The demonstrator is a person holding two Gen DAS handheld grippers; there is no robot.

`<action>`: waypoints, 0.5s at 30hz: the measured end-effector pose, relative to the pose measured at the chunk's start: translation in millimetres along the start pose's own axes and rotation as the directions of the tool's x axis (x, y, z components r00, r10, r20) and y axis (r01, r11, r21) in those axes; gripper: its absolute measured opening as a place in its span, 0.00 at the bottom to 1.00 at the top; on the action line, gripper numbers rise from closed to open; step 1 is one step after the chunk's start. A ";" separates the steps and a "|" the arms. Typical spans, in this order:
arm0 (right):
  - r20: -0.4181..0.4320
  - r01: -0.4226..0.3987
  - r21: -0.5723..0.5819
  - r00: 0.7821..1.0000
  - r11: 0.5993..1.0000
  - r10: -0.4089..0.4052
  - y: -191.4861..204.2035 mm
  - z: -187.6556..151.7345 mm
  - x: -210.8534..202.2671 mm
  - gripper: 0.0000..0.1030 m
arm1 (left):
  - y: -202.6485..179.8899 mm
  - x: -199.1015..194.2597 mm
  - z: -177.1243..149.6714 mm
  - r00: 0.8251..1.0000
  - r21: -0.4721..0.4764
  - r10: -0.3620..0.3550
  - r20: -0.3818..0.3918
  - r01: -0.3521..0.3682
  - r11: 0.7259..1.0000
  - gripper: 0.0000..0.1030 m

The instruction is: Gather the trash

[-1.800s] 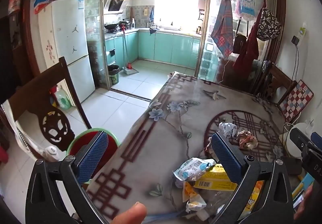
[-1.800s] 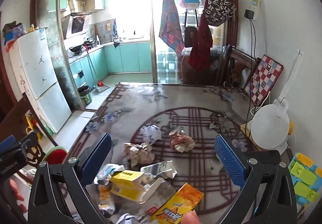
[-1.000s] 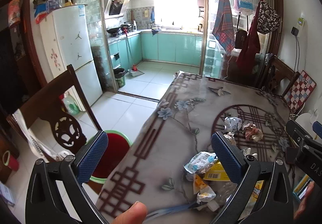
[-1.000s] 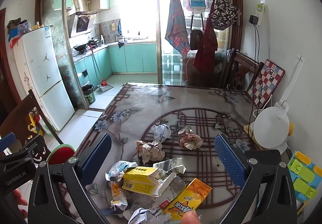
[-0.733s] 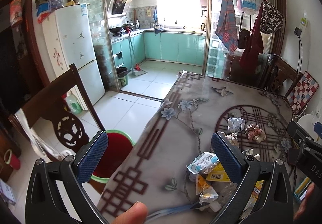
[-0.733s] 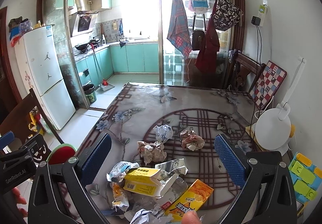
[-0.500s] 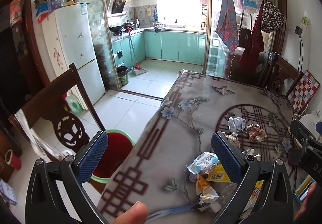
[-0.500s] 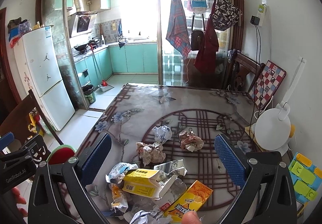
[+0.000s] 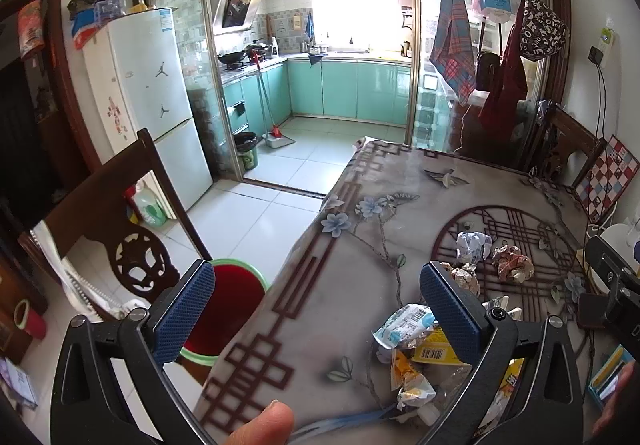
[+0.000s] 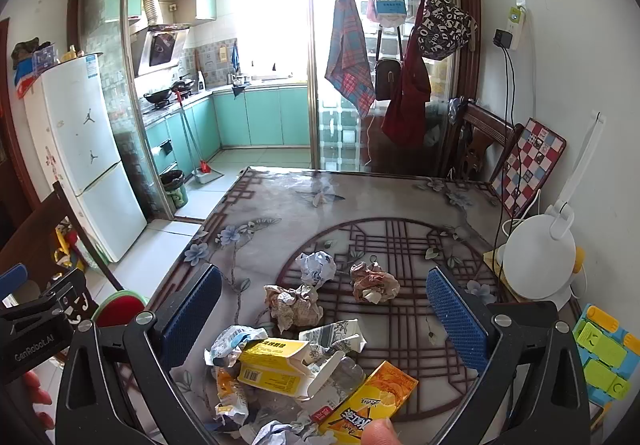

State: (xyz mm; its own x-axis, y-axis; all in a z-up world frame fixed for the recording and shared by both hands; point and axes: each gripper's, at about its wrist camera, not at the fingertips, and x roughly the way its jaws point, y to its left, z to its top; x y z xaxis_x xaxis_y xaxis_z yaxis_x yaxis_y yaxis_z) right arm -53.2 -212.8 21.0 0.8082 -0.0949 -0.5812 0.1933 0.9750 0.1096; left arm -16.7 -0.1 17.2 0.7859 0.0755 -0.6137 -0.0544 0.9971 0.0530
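Trash lies on the patterned table (image 10: 400, 205): a yellow box (image 10: 272, 365), an orange carton (image 10: 372, 401), a plastic wrapper (image 10: 234, 341), and three crumpled paper balls (image 10: 318, 267) (image 10: 374, 281) (image 10: 294, 303). A red bin with a green rim (image 9: 234, 305) stands on the floor left of the table; it also shows in the right wrist view (image 10: 120, 309). My right gripper (image 10: 324, 309) is open and empty above the pile. My left gripper (image 9: 316, 309) is open and empty over the table's left edge, with the wrapper (image 9: 404, 329) at its right.
A dark wooden chair (image 9: 112, 213) stands beside the bin. A white fan (image 10: 540, 257), a checkered board (image 10: 528, 165) and a coloured toy (image 10: 600, 353) sit along the table's right side. Another chair (image 10: 480, 141) stands behind the table. A fridge (image 9: 152, 105) stands at left.
Both grippers have drawn back and risen a little, so more of the table, bin and trash pile shows. Both stay open. The trash has not moved.
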 end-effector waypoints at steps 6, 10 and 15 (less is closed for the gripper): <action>-0.004 0.001 -0.003 1.000 1.000 -0.001 -4.5 -0.2 2.9 1.00 | -4.9 1.1 0.5 1.000 0.001 0.003 -0.007 -0.003 1.000 1.00; -0.006 0.005 0.000 1.000 1.000 -0.005 -7.8 0.0 5.4 1.00 | -5.3 2.9 0.8 1.000 0.000 0.007 -0.011 -0.007 1.000 1.00; -0.005 0.006 -0.003 1.000 1.000 -0.006 -8.7 -0.7 6.1 1.00 | -7.9 2.2 2.8 1.000 0.000 0.015 -0.007 -0.015 1.000 1.00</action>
State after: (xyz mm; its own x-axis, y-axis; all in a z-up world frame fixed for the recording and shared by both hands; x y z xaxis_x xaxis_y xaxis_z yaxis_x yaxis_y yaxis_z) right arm -50.3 -221.7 15.9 0.8044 -0.1002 -0.5856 0.1965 0.9751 0.1031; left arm -12.8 -7.8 17.7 0.7805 0.0907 -0.6186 -0.0665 0.9959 0.0621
